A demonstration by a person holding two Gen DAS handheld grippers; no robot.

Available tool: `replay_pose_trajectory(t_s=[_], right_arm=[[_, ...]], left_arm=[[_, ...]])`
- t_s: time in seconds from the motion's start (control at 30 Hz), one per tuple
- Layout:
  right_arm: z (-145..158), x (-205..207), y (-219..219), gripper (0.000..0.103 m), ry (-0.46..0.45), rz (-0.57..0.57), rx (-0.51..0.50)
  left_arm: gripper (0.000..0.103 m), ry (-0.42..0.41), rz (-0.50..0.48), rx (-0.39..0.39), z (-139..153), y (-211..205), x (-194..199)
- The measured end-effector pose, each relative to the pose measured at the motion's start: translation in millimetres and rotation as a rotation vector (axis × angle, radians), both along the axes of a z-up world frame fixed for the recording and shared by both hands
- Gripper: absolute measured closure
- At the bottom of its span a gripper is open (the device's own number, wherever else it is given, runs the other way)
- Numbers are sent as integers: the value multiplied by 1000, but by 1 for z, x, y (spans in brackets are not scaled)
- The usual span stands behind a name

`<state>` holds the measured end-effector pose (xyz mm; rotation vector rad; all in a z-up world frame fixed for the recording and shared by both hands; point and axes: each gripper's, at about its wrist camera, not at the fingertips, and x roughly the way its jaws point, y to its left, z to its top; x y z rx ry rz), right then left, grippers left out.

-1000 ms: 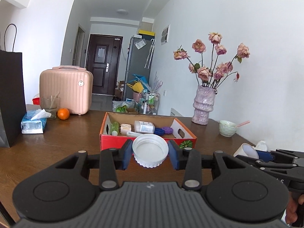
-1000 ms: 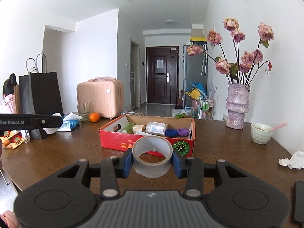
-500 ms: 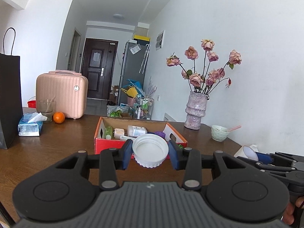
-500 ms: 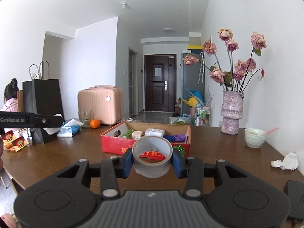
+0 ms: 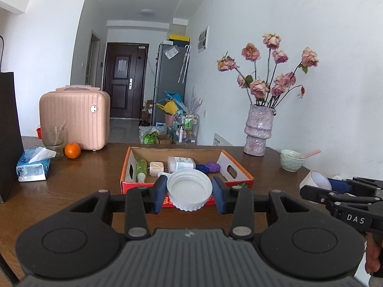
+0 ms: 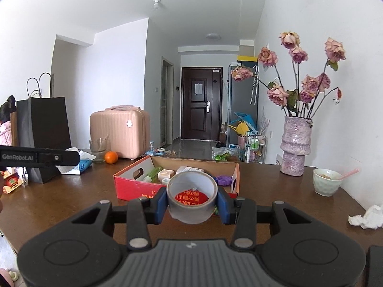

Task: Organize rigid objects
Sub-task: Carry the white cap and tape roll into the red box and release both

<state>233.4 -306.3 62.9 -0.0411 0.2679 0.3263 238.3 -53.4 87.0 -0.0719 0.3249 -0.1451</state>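
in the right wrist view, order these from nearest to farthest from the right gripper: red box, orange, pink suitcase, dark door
1. red box, just ahead of the right gripper holding the tape roll.
2. orange, farther back on the left of the table.
3. pink suitcase, just behind the orange.
4. dark door, at the hallway's far end.

Left hand-held gripper (image 5: 189, 192), right hand-held gripper (image 6: 192, 201): jaws clamped on loads, pointing slightly down.

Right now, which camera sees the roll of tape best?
The right wrist view. The roll of tape sits dead centre there, pinched between the right gripper fingers, with the red box showing through its hole. The left wrist view shows that gripper only at its right edge, and no tape.
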Motion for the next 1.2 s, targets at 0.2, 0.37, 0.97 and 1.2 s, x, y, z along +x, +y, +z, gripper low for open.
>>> replay_pose_trajectory(t_s=[0.2, 0.37, 0.97, 1.2], right_arm=[[1, 50, 4, 61, 33, 4, -7], [2, 96, 3, 61, 47, -12, 3], [-43, 272, 13, 61, 185, -24, -40], [-73, 330, 37, 61, 241, 7, -95]], left_arm=[[62, 34, 9, 25, -3, 7, 51], [62, 66, 9, 33, -7, 9, 97], [62, 218, -22, 3, -62, 4, 271], [62, 279, -73, 40, -90, -9, 317]])
